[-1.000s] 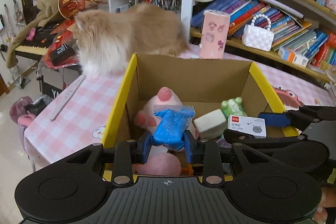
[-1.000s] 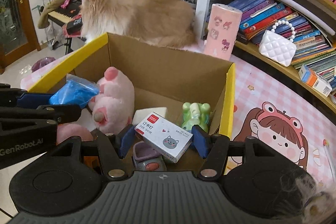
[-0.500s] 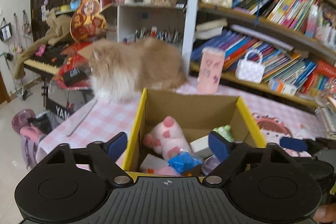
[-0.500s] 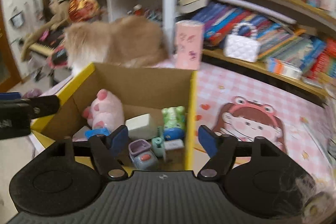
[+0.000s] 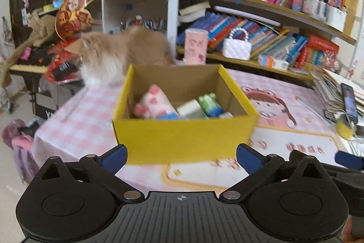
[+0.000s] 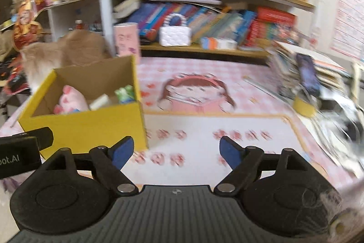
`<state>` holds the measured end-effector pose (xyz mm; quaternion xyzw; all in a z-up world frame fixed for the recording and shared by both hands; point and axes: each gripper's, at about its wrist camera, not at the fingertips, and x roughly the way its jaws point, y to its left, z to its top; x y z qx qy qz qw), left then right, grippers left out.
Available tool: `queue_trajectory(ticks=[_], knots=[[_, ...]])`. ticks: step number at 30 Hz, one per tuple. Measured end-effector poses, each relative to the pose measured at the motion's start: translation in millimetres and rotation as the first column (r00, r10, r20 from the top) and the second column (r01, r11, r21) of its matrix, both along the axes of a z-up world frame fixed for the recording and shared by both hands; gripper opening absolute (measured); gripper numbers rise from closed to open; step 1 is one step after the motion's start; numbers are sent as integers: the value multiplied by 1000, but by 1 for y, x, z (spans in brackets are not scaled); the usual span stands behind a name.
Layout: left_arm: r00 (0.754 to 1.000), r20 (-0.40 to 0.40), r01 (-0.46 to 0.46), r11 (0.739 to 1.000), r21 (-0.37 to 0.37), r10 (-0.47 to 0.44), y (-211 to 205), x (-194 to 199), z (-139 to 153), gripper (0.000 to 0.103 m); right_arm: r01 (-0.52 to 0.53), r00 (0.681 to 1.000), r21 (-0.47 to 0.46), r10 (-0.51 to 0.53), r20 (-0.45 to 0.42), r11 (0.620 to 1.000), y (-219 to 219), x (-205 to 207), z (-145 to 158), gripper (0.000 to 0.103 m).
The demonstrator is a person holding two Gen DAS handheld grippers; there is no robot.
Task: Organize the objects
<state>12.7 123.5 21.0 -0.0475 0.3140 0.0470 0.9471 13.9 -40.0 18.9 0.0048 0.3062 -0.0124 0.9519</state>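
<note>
We see a crowded wooden bookshelf (image 5: 261, 3) with 2 book-filled tiers behind a table under a pink checked cloth (image 5: 284, 140). A white cubby unit (image 5: 134, 8) stands left of it against a pale wall, and a keyboard (image 5: 29, 67) beyond over light flooring.

The box (image 5: 182, 140) is yellow outside and plain brown cardboard inside. In it lie a pink plush paw (image 5: 153, 104) and a green toy (image 5: 208, 103). The desk (image 5: 91, 115) wears pink-and-white check; behind the box stands a cream-tan cat (image 5: 118, 54).
</note>
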Motion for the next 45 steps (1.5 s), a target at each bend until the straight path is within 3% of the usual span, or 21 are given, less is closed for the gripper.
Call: queue_trajectory(ticks=[6,12,45], knots=[[1000,-12,29,999,40,-28,-18,-21,-7,103,112,993,-22,-113,-19,993,-13,-37,-10,93],[999,-23,49,992,115,-47,-31,-25,-7,103,168,986,-48,-169,-8,985,-15,-48,-11,103],[998,-65,25,990,140,-16,-49,-36,-16,103,196,980,-61,-197,-23,979,-31,-57,-10,103]])
